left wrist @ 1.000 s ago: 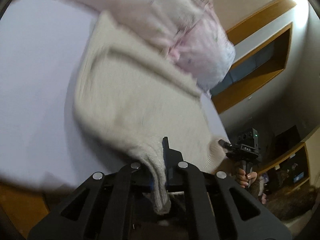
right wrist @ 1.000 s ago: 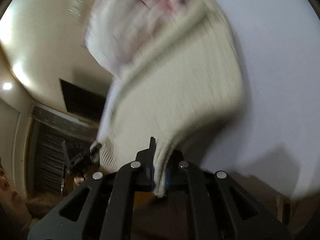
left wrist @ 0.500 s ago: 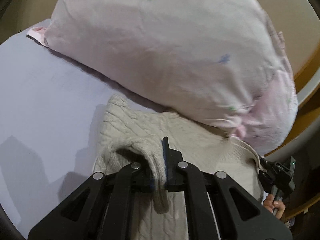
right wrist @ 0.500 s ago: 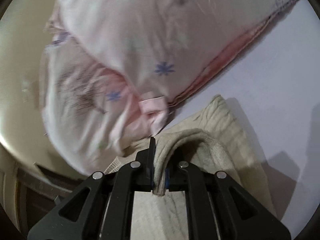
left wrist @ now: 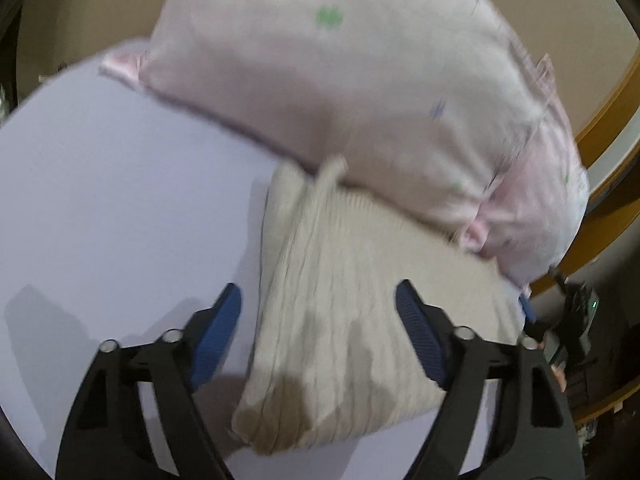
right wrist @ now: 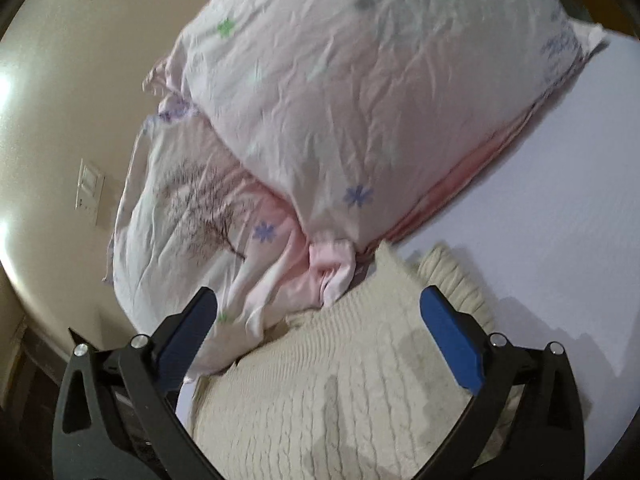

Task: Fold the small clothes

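A cream cable-knit sweater [left wrist: 352, 312] lies folded on the pale lilac bed sheet [left wrist: 120, 208], its far edge against a pink pillow. It also shows in the right wrist view [right wrist: 340, 392]. My left gripper [left wrist: 318, 316] is open and empty, its blue-padded fingers spread over the sweater's left part. My right gripper [right wrist: 320, 320] is open and empty above the sweater's other end. The right gripper shows small at the right edge of the left wrist view [left wrist: 576, 312].
A large pink pillow with flower prints [left wrist: 360, 92] lies along the far side, over a second pink pillow [right wrist: 192, 216]. A beige wall with a light switch [right wrist: 90, 192] is behind. Wooden shelving [left wrist: 612, 184] stands at the right.
Both grippers held the sweater's edge, carried it forward over itself toward the pillow, then opened and let it go. The sweater now lies folded.
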Tool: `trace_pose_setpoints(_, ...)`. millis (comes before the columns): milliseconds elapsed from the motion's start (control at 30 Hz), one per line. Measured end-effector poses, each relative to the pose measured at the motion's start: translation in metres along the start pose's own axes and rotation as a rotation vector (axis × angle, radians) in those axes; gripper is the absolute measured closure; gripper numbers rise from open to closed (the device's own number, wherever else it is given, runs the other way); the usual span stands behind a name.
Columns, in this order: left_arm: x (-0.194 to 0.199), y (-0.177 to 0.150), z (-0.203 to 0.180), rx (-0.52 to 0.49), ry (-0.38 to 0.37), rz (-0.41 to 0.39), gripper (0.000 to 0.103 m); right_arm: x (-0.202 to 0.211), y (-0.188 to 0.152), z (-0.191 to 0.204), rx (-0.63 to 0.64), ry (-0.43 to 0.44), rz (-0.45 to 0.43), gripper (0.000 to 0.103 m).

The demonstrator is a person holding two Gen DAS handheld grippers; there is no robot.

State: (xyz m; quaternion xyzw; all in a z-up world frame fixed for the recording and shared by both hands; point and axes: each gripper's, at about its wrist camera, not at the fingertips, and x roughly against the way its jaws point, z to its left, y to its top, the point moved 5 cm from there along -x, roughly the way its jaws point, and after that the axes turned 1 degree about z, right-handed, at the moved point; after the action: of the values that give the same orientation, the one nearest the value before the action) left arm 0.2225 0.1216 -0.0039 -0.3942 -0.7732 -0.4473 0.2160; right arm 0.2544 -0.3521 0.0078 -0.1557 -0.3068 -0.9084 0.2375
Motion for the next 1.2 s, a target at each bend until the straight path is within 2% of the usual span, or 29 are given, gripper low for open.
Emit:
trace_pose_setpoints(100, -0.017, -0.014, 0.0, 0.022, 0.002, 0.061, 0.044, -0.01, 0.0, 0.01, 0.003, 0.007, 0.018, 0.002)
trace_pose_setpoints(167, -0.019, -0.019, 0.001, 0.041, 0.014, 0.042, 0.048, -0.009, 0.002, 0.006, -0.005, 0.018, 0.024, 0.002)
trace_pose_setpoints(233, -0.017, -0.022, 0.004, 0.074, 0.02, 0.034, 0.062, -0.009, 0.004, 0.003, -0.024, 0.039, 0.032, 0.002)
trace_pose_setpoints(267, -0.018, -0.022, 0.007, 0.124, -0.013, 0.041, 0.077, -0.009, 0.004, 0.002, -0.033, 0.048, 0.037, 0.002)
trace_pose_setpoints(300, -0.02, -0.023, 0.009, 0.173, -0.058, 0.054, 0.086, -0.008, 0.005, 0.001, -0.04, 0.057, 0.043, 0.002)
trace_pose_setpoints(400, -0.019, -0.021, 0.007, 0.257, -0.153, 0.047, 0.089, -0.003, 0.009, 0.002, -0.041, 0.088, 0.052, 0.002)
trace_pose_setpoints(500, -0.006, -0.012, -0.022, 0.22, -0.222, 0.004, 0.09, 0.006, 0.015, 0.006, -0.022, 0.111, 0.033, 0.002)
trace_pose_setpoints(533, -0.001, -0.008, -0.037, 0.191, -0.252, -0.013, 0.09, 0.009, 0.017, 0.007, -0.021, 0.117, 0.026, 0.002)
trace_pose_setpoints(633, 0.008, 0.007, -0.125, 0.04, -0.376, -0.042, 0.091, 0.018, 0.023, 0.009, -0.018, 0.136, 0.007, 0.002)
trace_pose_setpoints(733, -0.009, 0.006, -0.204, -0.089, -0.485, -0.016, 0.091, 0.027, 0.03, 0.008, 0.013, 0.116, -0.014, 0.002)
trace_pose_setpoints(800, -0.048, -0.006, -0.263, -0.18, -0.52, 0.047, 0.09, 0.033, 0.036, 0.005, 0.04, 0.084, -0.022, 0.002)
trace_pose_setpoints(867, -0.1, -0.028, -0.307, -0.256, -0.501, 0.159, 0.089, 0.038, 0.045, -0.007, 0.017, 0.077, -0.013, 0.002)
trace_pose_setpoints(900, -0.119, -0.036, -0.317, -0.254, -0.506, 0.212, 0.089, 0.038, 0.046, -0.013, 0.001, 0.083, -0.001, 0.002)
trace_pose_setpoints(967, -0.139, -0.048, -0.332, -0.165, -0.658, 0.315, 0.09, 0.037, 0.051, -0.026, -0.053, 0.095, 0.043, 0.002)
trace_pose_setpoints(1000, -0.136, -0.048, -0.334, -0.13, -0.735, 0.33, 0.089, 0.035, 0.051, -0.033, -0.078, 0.094, 0.08, 0.002)
trace_pose_setpoints(1033, -0.128, -0.045, -0.333, -0.12, -0.783, 0.311, 0.089, 0.032, 0.05, -0.036, -0.087, 0.088, 0.111, 0.002)
trace_pose_setpoints(1067, -0.114, -0.038, -0.328, -0.142, -0.785, 0.248, 0.087, 0.027, 0.047, -0.038, -0.088, 0.076, 0.155, 0.002)
trace_pose_setpoints(1100, -0.098, -0.03, -0.316, -0.18, -0.735, 0.169, 0.075, 0.022, 0.043, -0.038, -0.083, 0.055, 0.2, 0.002)
trace_pose_setpoints(1133, -0.091, -0.026, -0.307, -0.194, -0.69, 0.133, 0.066, 0.012, 0.036, -0.038, -0.065, 0.007, 0.265, 0.002)
trace_pose_setpoints(1167, -0.081, -0.02, -0.288, -0.212, -0.572, 0.068, 0.051, 0.007, 0.031, -0.037, -0.048, -0.019, 0.288, 0.002)
trace_pose_setpoints(1200, -0.077, -0.017, -0.271, -0.219, -0.463, 0.032, 0.045, 0.004, 0.028, -0.035, -0.025, -0.05, 0.297, 0.002)
